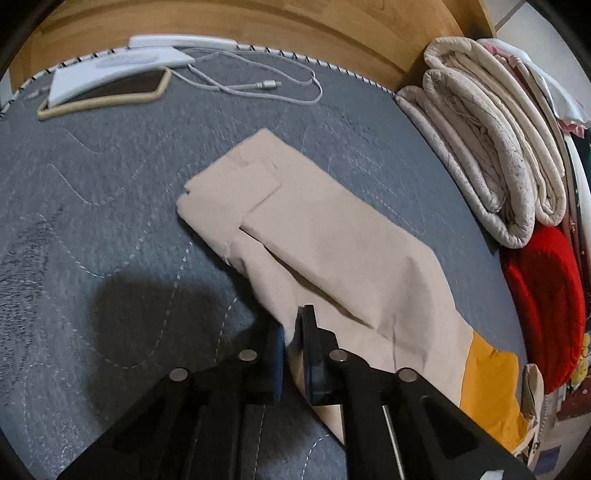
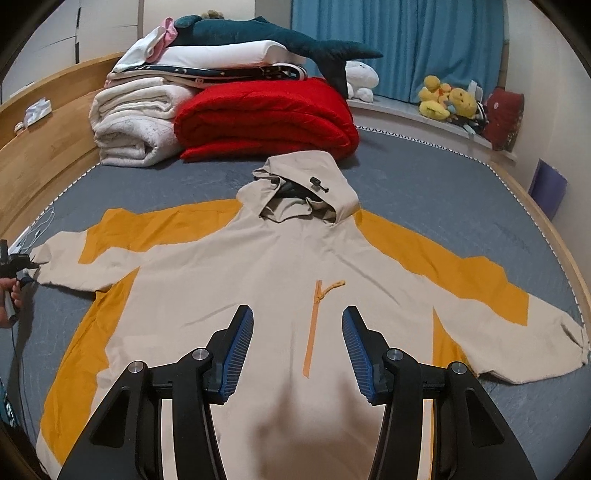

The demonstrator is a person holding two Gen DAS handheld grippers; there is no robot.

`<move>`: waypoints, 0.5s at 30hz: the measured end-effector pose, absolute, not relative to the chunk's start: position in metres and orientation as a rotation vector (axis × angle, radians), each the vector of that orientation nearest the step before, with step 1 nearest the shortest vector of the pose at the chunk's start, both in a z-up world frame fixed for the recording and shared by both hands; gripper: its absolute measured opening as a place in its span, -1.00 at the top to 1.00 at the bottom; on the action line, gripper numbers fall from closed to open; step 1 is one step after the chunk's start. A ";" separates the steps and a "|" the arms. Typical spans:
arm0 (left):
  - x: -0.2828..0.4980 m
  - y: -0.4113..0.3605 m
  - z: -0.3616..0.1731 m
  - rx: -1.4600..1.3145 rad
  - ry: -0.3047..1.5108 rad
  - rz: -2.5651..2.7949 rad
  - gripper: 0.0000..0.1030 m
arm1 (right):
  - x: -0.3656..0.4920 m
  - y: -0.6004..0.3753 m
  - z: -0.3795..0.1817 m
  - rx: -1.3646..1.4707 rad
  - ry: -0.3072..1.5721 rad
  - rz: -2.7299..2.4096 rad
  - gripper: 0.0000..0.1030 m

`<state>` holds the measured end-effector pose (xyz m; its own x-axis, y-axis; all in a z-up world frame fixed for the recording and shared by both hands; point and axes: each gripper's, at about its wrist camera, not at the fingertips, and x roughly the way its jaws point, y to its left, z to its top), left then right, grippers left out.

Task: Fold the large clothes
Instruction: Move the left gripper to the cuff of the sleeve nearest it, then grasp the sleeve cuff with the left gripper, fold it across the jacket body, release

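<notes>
A beige and orange hooded jacket (image 2: 280, 273) lies flat and spread out on the grey bed (image 2: 443, 192), hood toward the far side, both sleeves stretched sideways. My right gripper (image 2: 297, 336) is open and empty, hovering above the jacket's chest beside the orange zipper (image 2: 314, 325). My left gripper (image 1: 291, 332) is shut on the edge of the jacket's left sleeve (image 1: 314, 236), near the cuff end; it also shows at the far left of the right wrist view (image 2: 14, 262), at the sleeve's cuff.
Folded white quilts (image 2: 133, 122) and a red blanket (image 2: 266, 118) are stacked at the bed's far side, with a plush shark (image 2: 280, 40) on top. A phone (image 1: 107, 96), white cases and a charging cable (image 1: 258, 85) lie by the wooden frame (image 1: 258, 29).
</notes>
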<state>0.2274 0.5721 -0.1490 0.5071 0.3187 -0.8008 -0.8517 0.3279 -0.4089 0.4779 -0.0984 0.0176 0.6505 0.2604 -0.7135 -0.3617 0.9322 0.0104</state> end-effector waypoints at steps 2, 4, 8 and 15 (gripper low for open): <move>0.232 0.565 -0.130 -0.895 0.653 0.866 0.95 | 0.479 -0.099 0.018 -0.125 0.793 0.352 0.00; 0.239 0.553 -0.103 -0.830 0.627 0.859 0.97 | 0.479 -0.102 0.019 -0.118 0.795 0.344 0.00; 0.251 0.507 -0.042 -0.719 0.580 0.796 0.98 | 0.480 -0.110 0.029 -0.099 0.799 0.328 0.00; 0.283 0.370 0.058 -0.559 0.539 0.581 0.99 | 0.481 -0.128 0.052 -0.066 0.764 0.349 -0.24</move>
<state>0.2827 0.3701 0.0583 0.7101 0.3550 -0.6081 -0.6330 0.7000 -0.3305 0.4812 -0.1284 0.0522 0.6675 0.2857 -0.6876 -0.3328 0.9406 0.0677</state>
